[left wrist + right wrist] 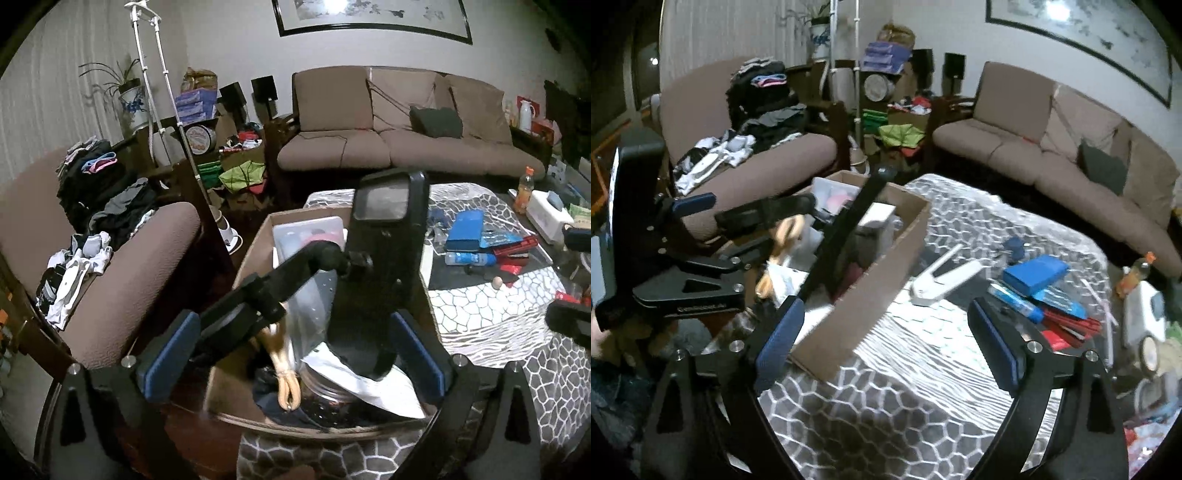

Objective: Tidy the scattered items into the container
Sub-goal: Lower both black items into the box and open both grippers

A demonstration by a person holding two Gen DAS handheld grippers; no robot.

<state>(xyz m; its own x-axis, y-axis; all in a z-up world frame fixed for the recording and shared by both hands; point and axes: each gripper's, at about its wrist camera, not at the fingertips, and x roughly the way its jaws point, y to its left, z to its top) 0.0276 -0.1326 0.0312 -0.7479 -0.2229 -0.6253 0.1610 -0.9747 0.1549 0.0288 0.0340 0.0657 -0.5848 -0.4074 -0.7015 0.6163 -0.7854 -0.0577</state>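
Observation:
A brown cardboard box (886,273) stands on the patterned table, holding scissors (284,373), a white bag (354,380) and a clear tub (310,232). A black phone holder on an arm (384,266) stands tilted in the box, between the pads of my left gripper (295,358). The jaws are wide apart and the pads do not clearly press it. The left gripper also shows in the right wrist view (713,254). My right gripper (886,339) is open and empty over the table beside the box. A white clip tool (942,277) and a blue box (1034,277) lie on the table.
Red and blue packets (1067,325), a water bottle (469,258), an orange drink bottle (1134,273) and a white tissue box (1145,317) crowd the table's right side. A brown sofa (399,144) stands behind, an armchair with clothes (110,229) at the left.

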